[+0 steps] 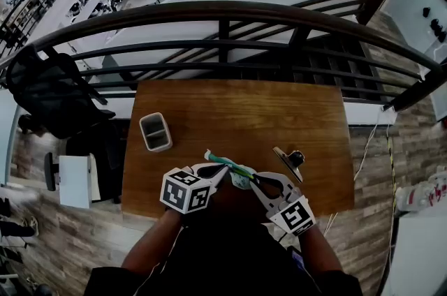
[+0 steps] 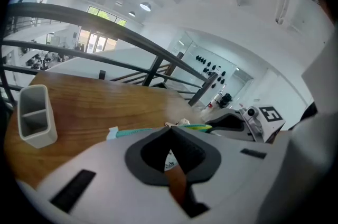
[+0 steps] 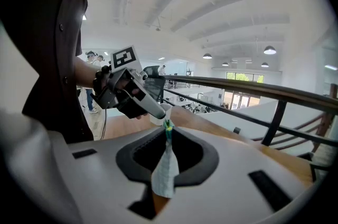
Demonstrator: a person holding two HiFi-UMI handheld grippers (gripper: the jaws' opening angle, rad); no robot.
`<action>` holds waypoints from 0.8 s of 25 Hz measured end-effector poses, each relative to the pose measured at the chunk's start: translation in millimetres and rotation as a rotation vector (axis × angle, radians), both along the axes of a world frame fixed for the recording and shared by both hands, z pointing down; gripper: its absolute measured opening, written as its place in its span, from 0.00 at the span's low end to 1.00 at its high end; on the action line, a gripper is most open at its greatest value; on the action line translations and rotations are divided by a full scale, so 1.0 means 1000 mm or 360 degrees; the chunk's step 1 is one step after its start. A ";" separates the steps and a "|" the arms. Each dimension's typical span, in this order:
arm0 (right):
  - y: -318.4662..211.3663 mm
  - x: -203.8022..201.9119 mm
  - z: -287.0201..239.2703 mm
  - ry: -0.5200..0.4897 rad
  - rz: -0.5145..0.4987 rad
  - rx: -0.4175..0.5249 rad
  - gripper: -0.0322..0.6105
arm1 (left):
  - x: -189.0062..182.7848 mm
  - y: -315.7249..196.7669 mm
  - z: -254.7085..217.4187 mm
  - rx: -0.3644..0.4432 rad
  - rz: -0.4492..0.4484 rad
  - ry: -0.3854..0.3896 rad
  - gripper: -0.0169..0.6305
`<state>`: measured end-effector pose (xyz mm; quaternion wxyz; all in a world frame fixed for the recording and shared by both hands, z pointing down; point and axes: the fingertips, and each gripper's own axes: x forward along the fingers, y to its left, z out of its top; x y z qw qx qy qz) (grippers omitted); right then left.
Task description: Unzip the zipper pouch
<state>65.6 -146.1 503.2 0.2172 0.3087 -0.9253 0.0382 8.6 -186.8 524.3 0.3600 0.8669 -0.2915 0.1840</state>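
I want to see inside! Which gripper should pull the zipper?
Probably left: the left gripper pinches the zipper pouch on its zipper line, while the right gripper clamps the cloth end, anchoring it.

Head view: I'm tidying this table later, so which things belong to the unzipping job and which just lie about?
In the job: zipper pouch; left gripper and right gripper, both shut on it.
Lying about: grey holder; binder clip.
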 end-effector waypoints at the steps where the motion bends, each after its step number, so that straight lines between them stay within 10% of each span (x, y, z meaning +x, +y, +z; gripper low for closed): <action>1: 0.000 0.001 0.001 0.0002 0.0007 -0.0002 0.10 | -0.002 0.000 0.001 0.0012 -0.0005 -0.0022 0.05; 20: -0.003 0.010 0.007 0.0021 0.0031 0.0006 0.10 | -0.015 0.000 0.004 0.0019 -0.0054 -0.0082 0.05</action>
